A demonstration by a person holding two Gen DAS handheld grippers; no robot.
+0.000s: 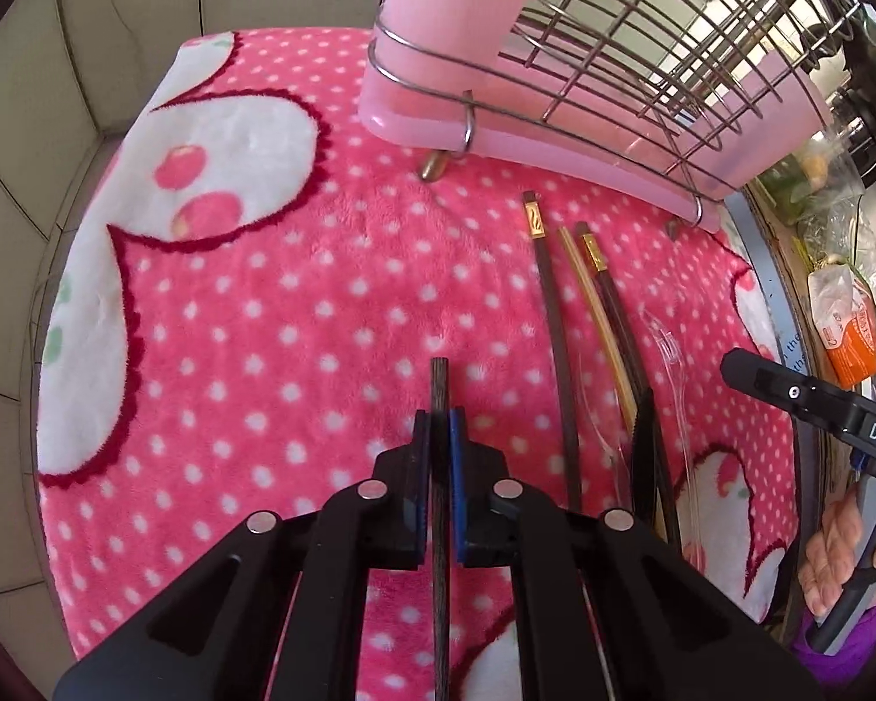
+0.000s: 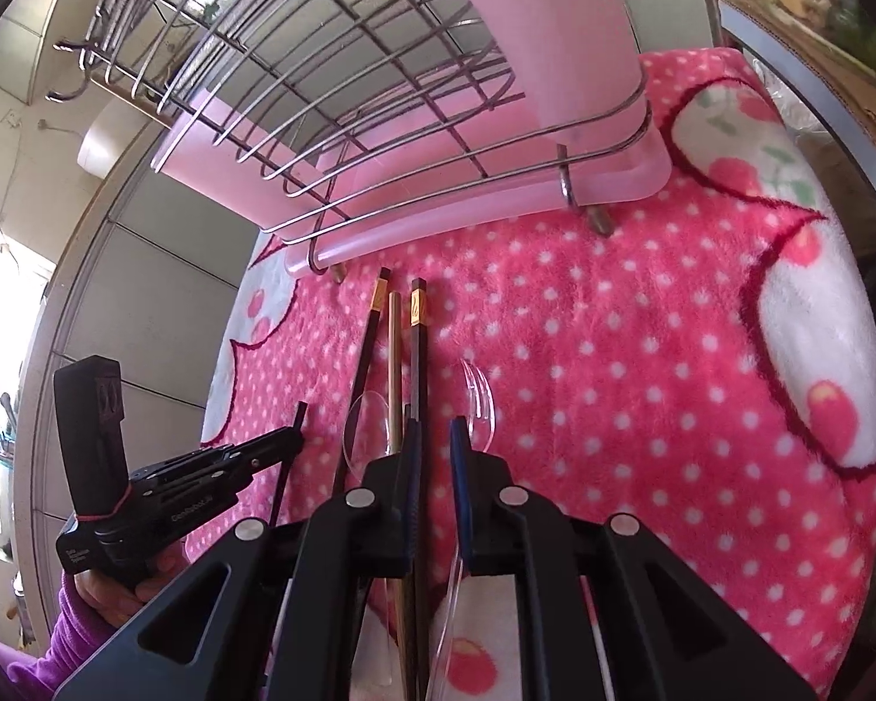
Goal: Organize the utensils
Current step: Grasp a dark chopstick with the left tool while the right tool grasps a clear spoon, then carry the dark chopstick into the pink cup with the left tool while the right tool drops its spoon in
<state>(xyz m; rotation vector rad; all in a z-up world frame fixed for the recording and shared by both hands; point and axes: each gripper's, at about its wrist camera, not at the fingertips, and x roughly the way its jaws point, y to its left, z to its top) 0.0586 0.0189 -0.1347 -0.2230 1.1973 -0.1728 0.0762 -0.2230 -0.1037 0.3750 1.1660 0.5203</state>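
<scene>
My left gripper (image 1: pixel 438 438) had its fingers (image 1: pixel 419 467) pressed together on a single dark chopstick (image 1: pixel 440 391), pinching it near one end so that a short stub stood out beyond the pads and the long part ran back under the tool. It hung above the pink dotted blanket (image 1: pixel 263 321), well short of the wire utensil rack (image 1: pixel 642 47) with its pink drip tray (image 1: pixel 438 117). To do this step well, I judged, I needed to keep the pinch firm so the stick would not swivel, carry it up over the rack's rim, tip it upright and let go only once the lower end sat inside the wires.

My right gripper (image 2: pixel 435 438) had its fingers (image 2: pixel 460 467) spread a little, holding nothing, low over the remaining pieces. Between and just beside them lay a dark chopstick with a gold band (image 2: pixel 419 350); a pale bamboo chopstick (image 2: pixel 395 350) and a second gold-banded chopstick (image 2: pixel 368 362) lay just left of it, all pointing at the rack's foot. A clear plastic spoon (image 2: pixel 479 403) lay just right of the fingers, another clear spoon (image 2: pixel 363 432) to the left. The nearest gold-banded stick looked the easiest next pick.
</scene>
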